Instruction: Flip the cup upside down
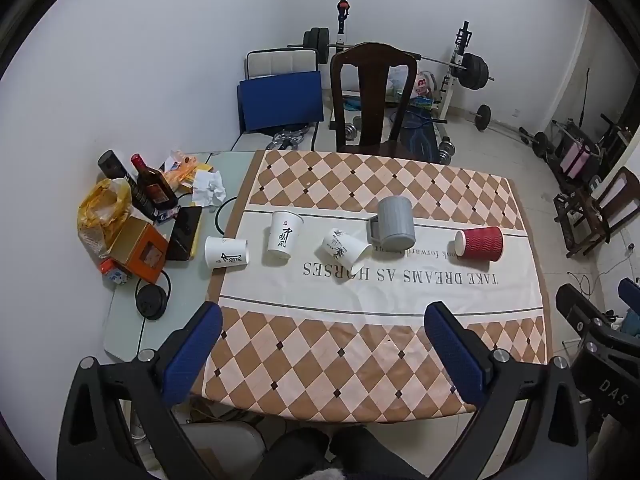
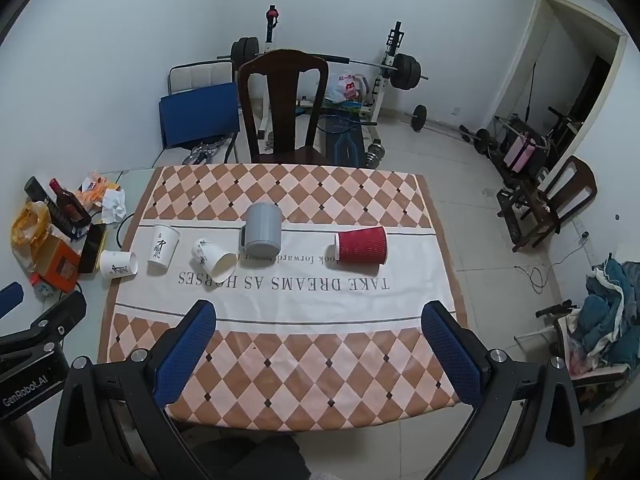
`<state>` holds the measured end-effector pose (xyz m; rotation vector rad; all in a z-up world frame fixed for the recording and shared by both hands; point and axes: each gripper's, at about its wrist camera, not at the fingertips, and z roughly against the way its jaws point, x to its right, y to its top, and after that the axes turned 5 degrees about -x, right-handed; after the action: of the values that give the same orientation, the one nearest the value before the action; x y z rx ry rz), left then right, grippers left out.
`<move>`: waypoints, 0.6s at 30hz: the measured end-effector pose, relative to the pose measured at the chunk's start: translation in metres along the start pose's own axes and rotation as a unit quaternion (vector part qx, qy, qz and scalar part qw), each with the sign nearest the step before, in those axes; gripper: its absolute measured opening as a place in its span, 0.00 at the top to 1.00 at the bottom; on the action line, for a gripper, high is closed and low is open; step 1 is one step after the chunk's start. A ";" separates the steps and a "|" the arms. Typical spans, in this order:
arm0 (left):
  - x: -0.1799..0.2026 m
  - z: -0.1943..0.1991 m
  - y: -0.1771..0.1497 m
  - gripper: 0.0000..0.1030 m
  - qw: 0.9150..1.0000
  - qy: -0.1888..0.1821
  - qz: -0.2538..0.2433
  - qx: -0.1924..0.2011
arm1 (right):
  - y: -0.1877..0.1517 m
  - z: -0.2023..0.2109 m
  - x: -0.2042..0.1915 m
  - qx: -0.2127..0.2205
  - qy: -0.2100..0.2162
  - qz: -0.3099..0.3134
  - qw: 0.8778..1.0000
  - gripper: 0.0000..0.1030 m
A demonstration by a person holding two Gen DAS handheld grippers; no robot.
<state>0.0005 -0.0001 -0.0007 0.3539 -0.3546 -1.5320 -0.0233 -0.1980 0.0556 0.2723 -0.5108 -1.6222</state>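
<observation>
Several cups lie in a row on the checked tablecloth [image 1: 360,344]. A red ribbed paper cup [image 1: 480,243] [image 2: 362,246] lies on its side at the right. A grey mug [image 1: 394,222] [image 2: 262,228] lies on its side in the middle. One white printed paper cup [image 1: 345,245] [image 2: 214,258] lies tilted on its side, one [image 1: 284,234] [image 2: 163,246] stands upright, and one [image 1: 226,252] [image 2: 118,265] lies on its side at the left edge. My left gripper [image 1: 324,320] and right gripper [image 2: 318,318] are open and empty, above the table's near edge, well short of the cups.
Clutter at the left: a bottle [image 1: 150,184], an orange box [image 1: 138,250], a yellow bag [image 1: 102,210], a phone [image 1: 185,232], crumpled paper [image 1: 208,188]. A dark wooden chair [image 1: 372,96] stands behind the table. Weights and a barbell rack [image 1: 460,64] are beyond.
</observation>
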 end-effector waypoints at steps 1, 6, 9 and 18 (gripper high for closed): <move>0.000 0.000 0.000 0.00 1.000 -0.001 0.000 0.000 | 0.000 0.000 0.000 0.001 0.001 0.000 1.000 0.00; -0.001 0.000 -0.001 0.00 1.000 -0.003 0.001 -0.001 | 0.001 -0.005 -0.001 -0.003 0.003 0.000 1.000 0.00; 0.006 -0.001 0.004 0.00 1.000 0.001 -0.003 0.001 | 0.008 -0.004 0.003 0.000 -0.006 0.001 1.000 0.00; 0.008 -0.005 0.008 0.00 1.000 0.001 -0.003 0.002 | -0.002 -0.006 -0.004 0.004 -0.005 -0.004 1.000 0.00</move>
<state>0.0097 -0.0081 -0.0021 0.3600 -0.3546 -1.5373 -0.0219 -0.1949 0.0486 0.2740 -0.5247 -1.6303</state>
